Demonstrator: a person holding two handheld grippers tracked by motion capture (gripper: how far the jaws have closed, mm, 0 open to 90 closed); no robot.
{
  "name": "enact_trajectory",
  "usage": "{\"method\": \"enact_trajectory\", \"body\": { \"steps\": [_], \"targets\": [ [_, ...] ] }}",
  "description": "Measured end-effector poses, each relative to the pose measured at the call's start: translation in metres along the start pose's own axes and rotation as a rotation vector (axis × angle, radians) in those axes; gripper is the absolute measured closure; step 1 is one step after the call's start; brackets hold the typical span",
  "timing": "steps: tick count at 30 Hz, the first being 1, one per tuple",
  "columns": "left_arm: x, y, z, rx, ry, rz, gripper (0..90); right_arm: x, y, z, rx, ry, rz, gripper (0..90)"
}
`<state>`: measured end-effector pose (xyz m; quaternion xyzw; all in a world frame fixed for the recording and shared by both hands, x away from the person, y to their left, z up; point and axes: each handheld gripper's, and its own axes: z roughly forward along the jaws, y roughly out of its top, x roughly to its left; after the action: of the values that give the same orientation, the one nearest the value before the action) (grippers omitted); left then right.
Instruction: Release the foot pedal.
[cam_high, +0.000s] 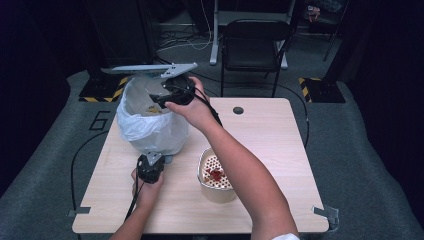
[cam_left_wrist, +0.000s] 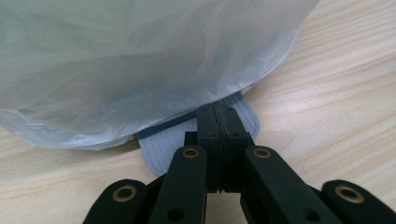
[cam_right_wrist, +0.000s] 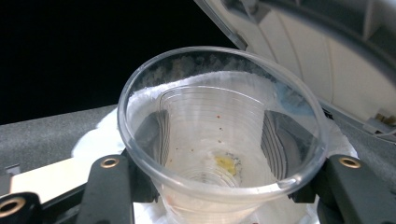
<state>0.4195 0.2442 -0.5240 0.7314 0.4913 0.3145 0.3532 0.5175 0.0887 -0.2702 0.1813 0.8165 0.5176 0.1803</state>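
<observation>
Cup (cam_right_wrist: 219, 140) clamped in right gripper (cam_right_wrist: 219, 182) jaws.

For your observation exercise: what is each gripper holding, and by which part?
The right gripper clamps a clear plastic cup by its lower side walls, over the white-lined bin. The left gripper is shut on the bin's grey ribbed pedal, at its edge.

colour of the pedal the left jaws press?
Light grey, ribbed pedal; clearest in the left gripper view.
</observation>
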Motion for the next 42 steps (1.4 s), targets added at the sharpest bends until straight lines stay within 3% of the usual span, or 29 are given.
{"method": "enact_trajectory", "body": {
  "steps": [6, 8, 10, 11, 12, 15, 19, 22, 24, 26, 28, 29, 30, 31, 33, 35, 37, 38, 42],
  "targets": [
    [0.000, 0.000, 0.000, 0.000, 0.000, 0.001, 89.2, -0.003, -0.002, 0.023, 0.045, -0.018, 0.044, 39.1],
    [0.000, 0.000, 0.000, 0.000, 0.000, 0.002, 89.3, -0.002, -0.004, 0.030, 0.064, -0.036, 0.078, 34.9],
    [0.000, 0.000, 0.000, -0.001, 0.002, 0.004, 89.3, 0.000, -0.005, 0.035, 0.052, -0.078, 0.101, 21.9],
    [0.000, 0.000, 0.000, 0.002, 0.002, 0.005, 89.3, 0.000, -0.007, 0.036, 0.040, -0.077, 0.136, 15.1],
    [0.000, 0.000, 0.000, 0.002, 0.002, 0.005, 89.2, 0.000, -0.009, 0.037, 0.032, -0.066, 0.180, 13.6],
    [0.000, 0.000, 0.000, 0.001, 0.002, 0.004, 89.3, 0.000, -0.012, 0.032, 0.034, -0.068, 0.183, 12.2],
    [0.000, 0.000, 0.000, -0.001, 0.002, 0.003, 89.1, 0.000, -0.018, 0.007, 0.027, -0.063, 0.163, 12.5],
    [0.001, 0.000, -0.001, -0.007, -0.005, -0.005, 88.8, -0.002, -0.029, -0.025, 0.005, -0.062, 0.154, 14.2],
    [0.003, -0.001, -0.001, -0.009, -0.014, -0.015, 87.9, -0.004, -0.039, -0.043, 0.020, -0.087, 0.133, 14.5],
    [0.005, -0.003, -0.002, -0.031, -0.001, -0.011, 79.4, -0.008, -0.053, -0.068, 0.050, -0.113, 0.130, 15.3],
    [0.009, -0.004, -0.005, -0.024, -0.061, -0.051, 73.4, -0.013, -0.066, -0.087, 0.053, -0.133, 0.139, 16.0],
    [0.009, -0.004, -0.008, -0.013, -0.062, -0.084, 70.9, -0.016, -0.073, -0.096, 0.045, -0.146, 0.149, 16.6],
    [0.010, -0.004, -0.010, -0.018, -0.066, -0.090, 68.8, -0.018, -0.081, -0.105, 0.044, -0.158, 0.156, 16.7],
    [0.012, -0.004, -0.012, -0.008, -0.081, -0.082, 63.3, -0.020, -0.092, -0.114, 0.052, -0.169, 0.160, 16.7],
    [0.013, -0.001, -0.018, 0.000, -0.091, -0.071, 61.4, -0.023, -0.109, -0.128, 0.060, -0.217, 0.145, 17.2],
    [0.014, 0.002, -0.024, 0.006, -0.114, -0.072, 59.7, -0.025, -0.121, -0.138, 0.062, -0.227, 0.173, 17.2],
    [0.014, 0.003, -0.029, 0.001, -0.128, -0.071, 51.8, -0.029, -0.137, -0.151, 0.034, -0.234, 0.231, 17.2],
    [0.013, 0.003, -0.032, -0.007, -0.139, -0.045, 49.8, -0.030, -0.141, -0.154, 0.032, -0.238, 0.244, 17.2],
    [0.015, -0.001, -0.043, -0.032, -0.189, -0.042, 41.4, -0.030, -0.159, -0.174, 0.044, -0.281, 0.253, 17.6]
  ]
}}
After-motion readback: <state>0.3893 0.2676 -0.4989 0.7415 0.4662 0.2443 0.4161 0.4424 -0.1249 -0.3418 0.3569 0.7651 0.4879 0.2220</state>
